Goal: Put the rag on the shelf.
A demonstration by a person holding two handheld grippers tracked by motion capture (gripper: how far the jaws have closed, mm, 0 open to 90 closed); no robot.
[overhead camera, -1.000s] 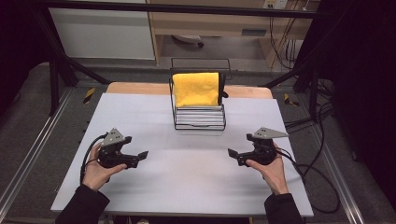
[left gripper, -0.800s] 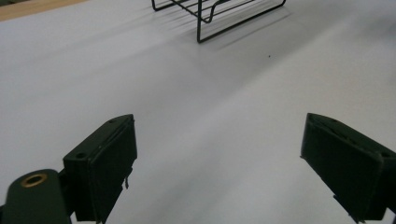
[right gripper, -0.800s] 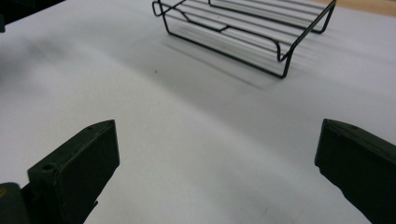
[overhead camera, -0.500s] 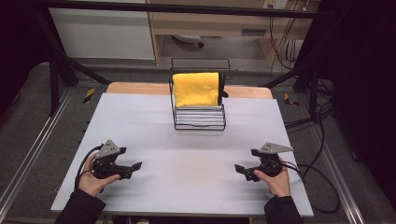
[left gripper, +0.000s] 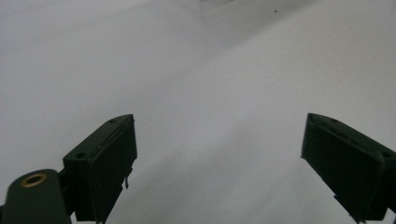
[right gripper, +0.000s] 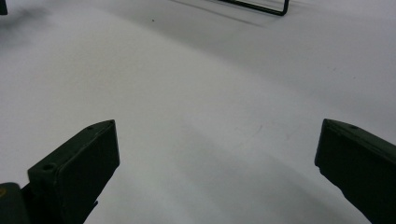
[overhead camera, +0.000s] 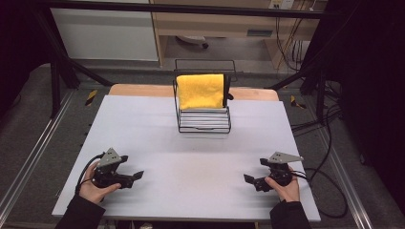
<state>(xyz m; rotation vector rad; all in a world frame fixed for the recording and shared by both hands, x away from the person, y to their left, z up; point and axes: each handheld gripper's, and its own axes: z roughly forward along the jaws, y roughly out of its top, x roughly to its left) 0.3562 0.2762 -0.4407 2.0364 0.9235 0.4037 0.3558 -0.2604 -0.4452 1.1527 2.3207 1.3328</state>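
Observation:
My left gripper [overhead camera: 137, 176] sits low over the near left part of the white table [overhead camera: 200, 157], held by a hand, and points right toward the middle. In the left gripper view my left gripper [left gripper: 217, 119] is open, its jaws spread wide over bare white surface. My right gripper [overhead camera: 248, 180] is at the near right and points left. In its own view the right gripper [right gripper: 218, 123] is also open, with nothing between its jaws. A black wire rack [overhead camera: 204, 125] stands at the far middle with a yellow cloth [overhead camera: 200, 90] draped in it.
White flat items lie stacked in the rack's lower part. The rack's wire base [right gripper: 261, 7] shows at the top of the right gripper view. Cables [overhead camera: 329, 191] trail off the table's right side. Metal frame rails run along both sides on the floor.
Both hands have drawn back toward the near edge of the table and come down closer to its surface. The jaws stay apart. The rack and cloth have not moved.

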